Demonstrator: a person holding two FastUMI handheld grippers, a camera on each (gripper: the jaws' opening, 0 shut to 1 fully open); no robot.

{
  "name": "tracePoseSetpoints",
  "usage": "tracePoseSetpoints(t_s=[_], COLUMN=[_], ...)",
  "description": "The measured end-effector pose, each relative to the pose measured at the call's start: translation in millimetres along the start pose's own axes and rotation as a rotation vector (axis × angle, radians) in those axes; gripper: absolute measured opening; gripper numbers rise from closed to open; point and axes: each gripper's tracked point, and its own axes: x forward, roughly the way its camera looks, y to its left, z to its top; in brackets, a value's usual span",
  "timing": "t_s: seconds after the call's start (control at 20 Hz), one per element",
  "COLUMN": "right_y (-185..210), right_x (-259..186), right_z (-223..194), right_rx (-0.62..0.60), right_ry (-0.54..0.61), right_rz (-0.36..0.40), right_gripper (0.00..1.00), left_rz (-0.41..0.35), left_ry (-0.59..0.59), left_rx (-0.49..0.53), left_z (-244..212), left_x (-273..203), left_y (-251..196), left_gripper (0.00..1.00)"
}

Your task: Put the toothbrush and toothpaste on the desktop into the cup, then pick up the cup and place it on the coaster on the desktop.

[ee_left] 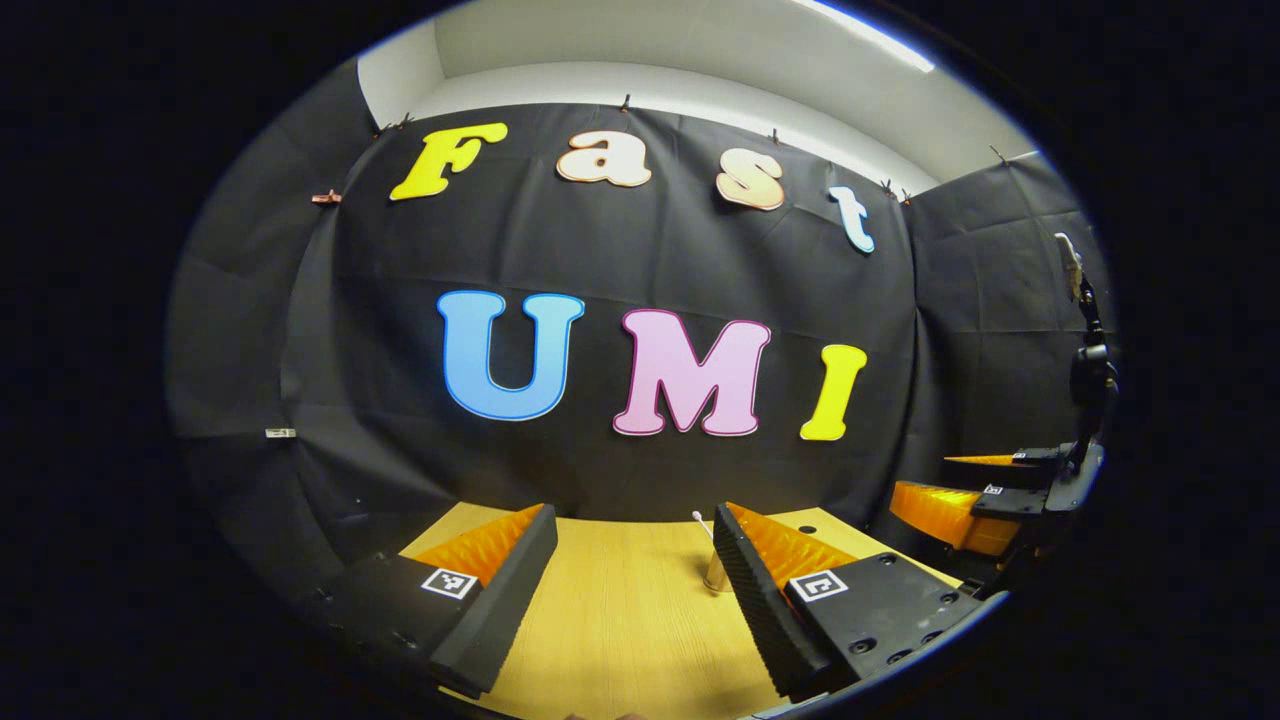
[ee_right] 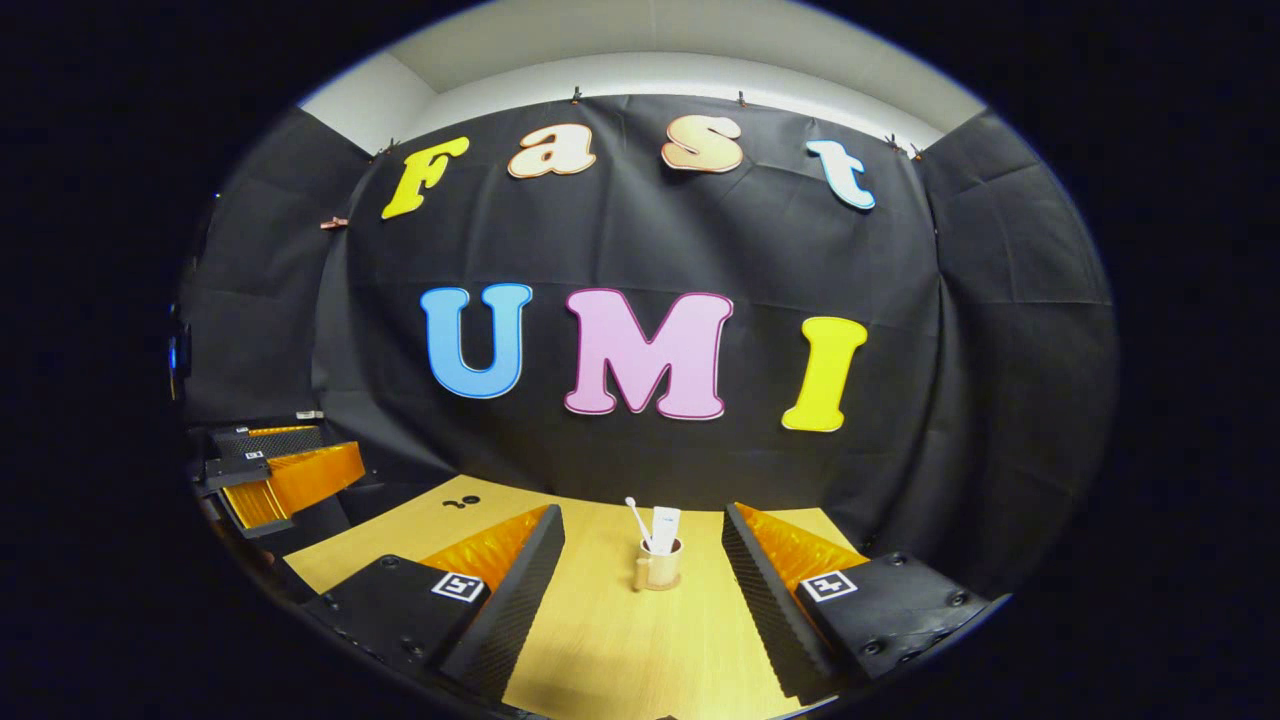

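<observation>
A small tan cup [ee_right: 659,572] stands upright on the wooden table [ee_right: 600,640], far ahead between my right gripper's fingers. A white toothbrush [ee_right: 636,520] and a white toothpaste tube [ee_right: 666,526] stick up out of it. My right gripper [ee_right: 642,512] is open and well short of the cup, touching nothing. In the left gripper view the cup [ee_left: 714,574] is half hidden behind one finger, with the toothbrush tip [ee_left: 697,517] above it. My left gripper [ee_left: 638,514] is open and holds nothing.
The black cloth wall closes off the far edge of the table [ee_left: 620,620]. The right gripper [ee_left: 962,490] hangs off the table's right side; the left gripper [ee_right: 285,457] hangs off its left. Small dark holes [ee_right: 461,500] mark the tabletop's back left.
</observation>
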Motion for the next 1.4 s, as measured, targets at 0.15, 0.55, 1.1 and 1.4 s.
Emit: tracePoseSetpoints(t_s=[0.15,0.55,1.1,1.4], right_y=[-13.0,-17.7,-8.6,-13.6], right_x=[-1.7,-9.2,-15.1,-26.7], right_z=[0.2,-5.8,-22.4,-27.3], right_rx=[0.019,0.021,0.044,0.033], right_ry=[0.004,0.011,0.051,0.063], right_rz=[-0.033,-0.044,-0.001,0.000], right_gripper=[0.97,0.98,0.98,0.98], left_rz=[-0.020,-0.027,0.090,0.097], left_ry=[0.002,0.041,0.107,0.119], left_rx=[0.005,-0.011,-0.059,-0.046], left_z=[-3.3,-24.4,-55.1,-69.5], left_x=[0.4,-10.6,-30.8,-43.5], left_y=[-7.1,-11.4,22.2,20.9], left_gripper=[0.98,0.97,0.97,0.98])
